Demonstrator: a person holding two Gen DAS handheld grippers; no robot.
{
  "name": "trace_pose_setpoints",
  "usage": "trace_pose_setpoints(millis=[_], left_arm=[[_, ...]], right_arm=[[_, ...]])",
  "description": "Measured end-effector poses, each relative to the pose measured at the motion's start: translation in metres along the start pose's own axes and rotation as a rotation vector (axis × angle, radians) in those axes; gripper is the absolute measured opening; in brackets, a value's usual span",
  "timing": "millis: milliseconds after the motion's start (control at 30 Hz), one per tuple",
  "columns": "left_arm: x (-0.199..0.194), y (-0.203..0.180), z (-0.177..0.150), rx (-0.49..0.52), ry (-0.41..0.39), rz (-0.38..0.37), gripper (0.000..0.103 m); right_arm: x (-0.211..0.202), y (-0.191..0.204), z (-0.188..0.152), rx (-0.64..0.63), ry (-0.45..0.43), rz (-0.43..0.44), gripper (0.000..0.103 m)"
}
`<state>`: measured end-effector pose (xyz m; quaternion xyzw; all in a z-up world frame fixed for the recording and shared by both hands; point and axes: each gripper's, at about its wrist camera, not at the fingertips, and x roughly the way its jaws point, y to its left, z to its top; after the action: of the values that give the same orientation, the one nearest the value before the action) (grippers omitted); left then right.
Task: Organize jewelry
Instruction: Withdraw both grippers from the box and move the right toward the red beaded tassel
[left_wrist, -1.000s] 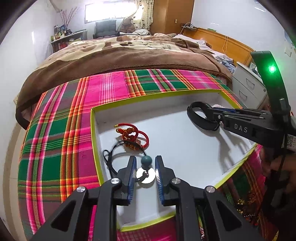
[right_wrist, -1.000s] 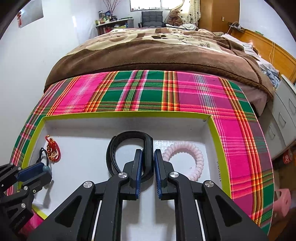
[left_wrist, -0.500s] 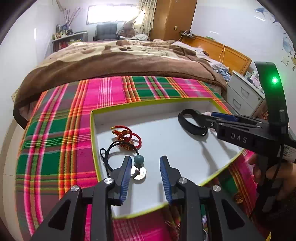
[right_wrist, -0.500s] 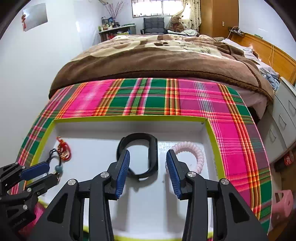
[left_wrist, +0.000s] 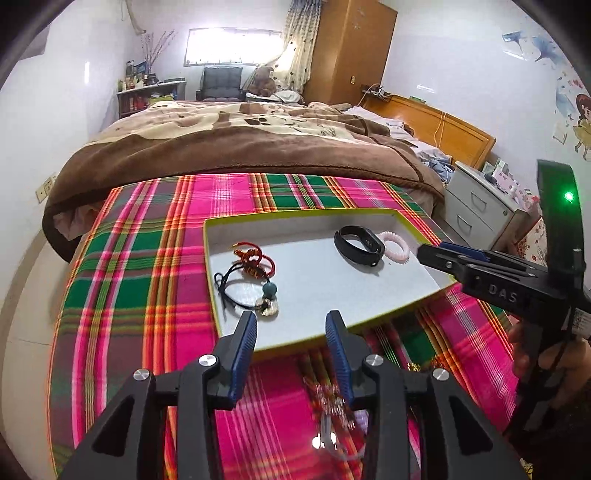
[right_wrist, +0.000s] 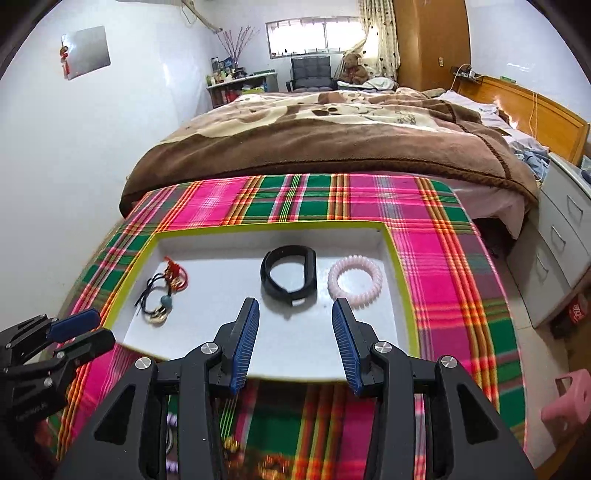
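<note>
Covering table, plaid cloth, bedroom behind

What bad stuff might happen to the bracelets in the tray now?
The black cord necklace overlaps the red knotted bracelet, so lifting one may drag the other. The tray lies on soft plaid cloth, so a bump from the open left gripper or right gripper might tip it. More jewelry below looks blurred; a grab there could miss.
</note>
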<state>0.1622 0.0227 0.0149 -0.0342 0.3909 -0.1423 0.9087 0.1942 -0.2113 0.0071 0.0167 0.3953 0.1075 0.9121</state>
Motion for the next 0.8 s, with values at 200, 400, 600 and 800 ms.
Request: trace_pose_setpoints(millis=[200,400,600,800], left_arm=[[-0.026,0.001,-0.017,-0.046,-0.035,-0.013,0.039],[-0.041,-0.001,-0.036,-0.052,-0.042,-0.019,0.039],[-0.045,0.001,-0.056,-0.066,-0.035,-0.021,0.039],[-0.045,0.005,-0.072,-0.083,-0.018,-0.028,0.039]], right_arm=[[-0.023,-0.002,-0.024,0.003,-0.009,0.011,0.042],[-0.037,-0.006,-0.056,0.026,0.01,0.025,0.042],[-0.042,-0.004,-0.082,0.037,0.04,0.025,0.042],[-0.033,0.003,-0.102,0.026,0.088,0.019,0.042]])
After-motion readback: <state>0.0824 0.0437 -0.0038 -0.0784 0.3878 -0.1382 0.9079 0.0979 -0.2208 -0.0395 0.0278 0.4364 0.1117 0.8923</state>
